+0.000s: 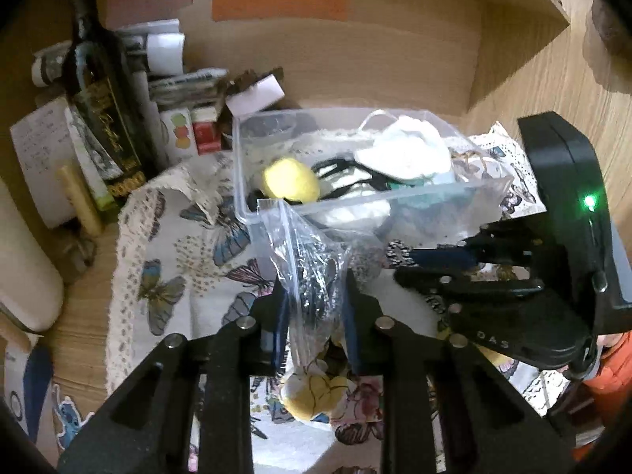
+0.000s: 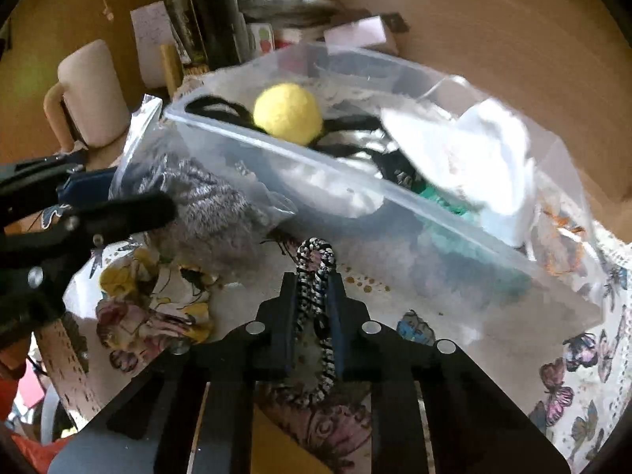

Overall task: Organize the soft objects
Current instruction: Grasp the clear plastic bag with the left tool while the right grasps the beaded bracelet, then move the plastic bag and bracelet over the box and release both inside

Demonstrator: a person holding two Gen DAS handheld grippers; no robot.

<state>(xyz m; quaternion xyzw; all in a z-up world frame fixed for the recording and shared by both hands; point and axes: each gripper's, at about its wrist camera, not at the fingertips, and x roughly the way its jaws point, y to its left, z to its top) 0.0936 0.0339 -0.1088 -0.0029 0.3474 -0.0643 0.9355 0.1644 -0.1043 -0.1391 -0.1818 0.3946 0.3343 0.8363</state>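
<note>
Left gripper (image 1: 316,300) pinches a clear zip plastic bag (image 1: 306,260). Right gripper (image 2: 312,296) clamps a black-and-white braided cord loop (image 2: 316,272). Clear plastic bin (image 2: 355,170) just ahead of both.

We cannot read the gold writing on the dark bottle (image 1: 103,118); it is too blurred. In the clear plastic bin (image 2: 355,170) the white cloth (image 2: 474,142) is smeared by motion. The grey furry thing inside the zip bag (image 2: 205,197) we cannot name. The black-and-white cord loop (image 2: 316,300) goes down between the right gripper's fingers (image 2: 285,316), so its lower end is hidden.
</note>
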